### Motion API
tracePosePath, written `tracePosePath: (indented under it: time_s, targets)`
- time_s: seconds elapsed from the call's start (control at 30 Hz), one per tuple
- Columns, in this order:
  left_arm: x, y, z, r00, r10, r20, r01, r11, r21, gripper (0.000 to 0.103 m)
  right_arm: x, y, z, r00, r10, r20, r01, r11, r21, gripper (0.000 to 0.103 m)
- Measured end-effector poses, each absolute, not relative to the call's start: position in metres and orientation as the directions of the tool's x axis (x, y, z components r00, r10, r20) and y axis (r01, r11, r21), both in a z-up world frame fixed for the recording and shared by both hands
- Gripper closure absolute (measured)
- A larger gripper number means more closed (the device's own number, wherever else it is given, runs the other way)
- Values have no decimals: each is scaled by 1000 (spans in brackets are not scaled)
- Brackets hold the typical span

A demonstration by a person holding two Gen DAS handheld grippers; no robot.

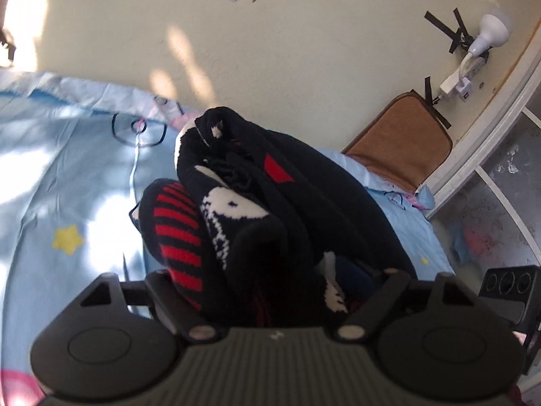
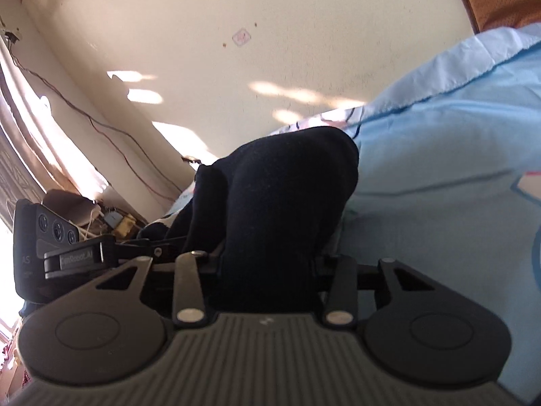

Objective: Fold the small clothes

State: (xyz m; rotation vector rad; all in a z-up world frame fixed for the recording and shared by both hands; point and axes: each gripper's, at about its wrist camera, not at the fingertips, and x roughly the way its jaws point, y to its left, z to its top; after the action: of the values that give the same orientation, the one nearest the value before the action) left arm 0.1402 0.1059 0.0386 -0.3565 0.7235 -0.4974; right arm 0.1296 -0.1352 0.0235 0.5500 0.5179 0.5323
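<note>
Left wrist view showed a bunched black knit garment [image 1: 270, 186], with red stripes and white patterning, heaped on a pale blue bedsheet [image 1: 67, 169] close to the cream wall [image 1: 287, 34]. The left gripper [image 1: 270, 280] sat right up against the heap with cloth piled between its arms; the fingers themselves were buried, so I could not tell whether the pads pressed on the knit or merely stood around it. In the right wrist view the same dark garment [image 2: 280, 203] rose in a hump straight ahead of the right gripper [image 2: 267, 264], filling the gap between its linkages; there too the fingertips were hidden, and I could not say whether it gripped or was let go. The other gripper's body [image 2: 40, 247] showed off to the left, near a tangle of cables [image 2: 111, 220] by the wall.

To my eye the garment was still a lump, not a fold, so the step in hand looked like getting hold of it and spreading it. Doing that well would mean each gripper taking a single edge or corner rather than a thick wad, drawing the two apart until the knit lay flat on the sheet, and keeping it clear of the brown cushion [image 1: 402, 135] at the bed's end.
</note>
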Motion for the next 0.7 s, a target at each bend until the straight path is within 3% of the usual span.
tracePosePath:
  time_s: [0.17, 0.37, 0.43, 0.63, 0.7]
  targets:
    - [198, 84, 60, 682, -538, -496, 345, 834, -430, 19, 182, -156, 41, 807, 542, -234, -319, 733, 601, 59]
    - [283, 61, -3, 641, -424, -639, 239, 902, -359, 17, 263, -156, -8, 805, 439, -400, -173, 818, 549, 57]
    - [285, 63, -17, 659, -427, -619, 228, 898, -376, 10, 270, -162, -15, 798, 443, -408, -142, 798, 586, 54]
    - [264, 64, -7, 672, -350, -652, 167, 930, -327, 11, 262, -163, -14, 807, 420, -415, -135, 815, 563, 36]
    - [239, 69, 4, 694, -297, -656, 126, 947, -295, 10, 247, -168, -10, 821, 377, -428, -79, 819, 569, 34]
